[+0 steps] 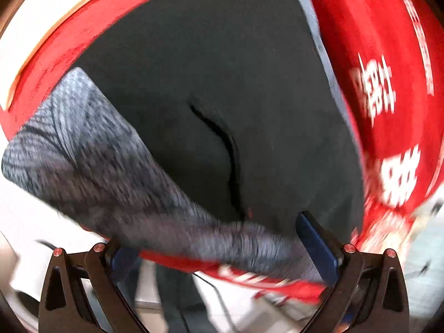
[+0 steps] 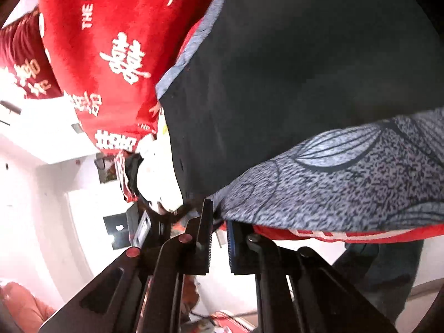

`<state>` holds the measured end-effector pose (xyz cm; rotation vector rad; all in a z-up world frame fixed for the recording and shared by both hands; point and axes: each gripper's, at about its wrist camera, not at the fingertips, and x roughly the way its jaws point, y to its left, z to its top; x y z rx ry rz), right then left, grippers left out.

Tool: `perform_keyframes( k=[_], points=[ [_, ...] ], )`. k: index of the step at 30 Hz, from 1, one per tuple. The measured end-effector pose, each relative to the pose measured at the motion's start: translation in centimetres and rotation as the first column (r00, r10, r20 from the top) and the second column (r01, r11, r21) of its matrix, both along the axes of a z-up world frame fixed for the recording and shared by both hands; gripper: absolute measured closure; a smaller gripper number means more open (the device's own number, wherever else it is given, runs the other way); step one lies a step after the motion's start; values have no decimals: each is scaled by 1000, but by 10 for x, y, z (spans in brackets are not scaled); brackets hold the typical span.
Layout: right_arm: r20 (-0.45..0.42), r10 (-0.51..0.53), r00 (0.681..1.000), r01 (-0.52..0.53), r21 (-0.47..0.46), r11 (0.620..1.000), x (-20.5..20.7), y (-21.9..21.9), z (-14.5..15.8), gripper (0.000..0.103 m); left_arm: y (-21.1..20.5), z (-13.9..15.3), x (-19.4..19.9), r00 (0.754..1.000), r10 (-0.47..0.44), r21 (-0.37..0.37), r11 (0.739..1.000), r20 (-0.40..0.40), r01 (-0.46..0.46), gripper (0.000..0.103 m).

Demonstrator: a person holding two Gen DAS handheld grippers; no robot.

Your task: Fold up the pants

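Observation:
The pants (image 1: 222,83) are dark charcoal with a grey patterned band (image 1: 116,166). They lie on a red bed cover (image 1: 388,55) and fill most of both views (image 2: 305,69). My left gripper (image 1: 222,252) is wide open over the near edge, and the grey band runs between its blue-padded fingers (image 1: 319,244). The left view is blurred by motion. My right gripper (image 2: 220,222) has its jaws nearly together at the corner of the grey patterned band (image 2: 347,172), with the cloth edge at the fingertips.
The red cover has white characters (image 2: 125,58) and drapes over the bed edge. Beyond the edge are a white floor and walls (image 2: 41,180), a white object (image 2: 158,172) by the pants corner, and dark cables (image 1: 211,291) below.

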<state>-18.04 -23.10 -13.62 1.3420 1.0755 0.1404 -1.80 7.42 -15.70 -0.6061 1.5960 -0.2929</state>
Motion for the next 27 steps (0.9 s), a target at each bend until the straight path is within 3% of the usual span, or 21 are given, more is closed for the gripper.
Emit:
perform_keyframes(
  k=[2,3,6,10,14,19,21,24,27],
  points=[
    [-8,17,1000,-17,-6,1000,1,-2,0,93,2,7,8,999,25,17,1000,26,-25,18],
    [-16,20,1000,-20,-4,1000,1,-3,-2,93,-1,10,10,999,-1,40,999,49,-1,34],
    [-46,17,999,-17,7,1000,3,-5,-8,93,-6,15,15,994,-80,123,990,78,70,59],
    [-118,13,993,-14,-13,1000,7,-6,-14,99,-4,27,20,987,-122,130,986,101,109,69],
    [-80,58,995,-66,-106,992,28,-15,14,99,-23,70,38,963,-198,164,972,180,169,69],
    [-5,156,988,-153,-229,961,93,-50,61,99,-66,114,94,921,-256,158,963,294,218,69],
    [7,203,979,-194,-268,944,125,-69,70,99,-87,117,128,905,-277,160,958,323,236,69],
    [-5,269,963,-256,-319,913,170,-94,69,99,-122,111,174,871,-308,221,946,384,237,68],
    [-25,301,953,-291,-336,896,209,-113,54,99,-139,84,209,864,-323,295,931,387,216,57]
  ],
)
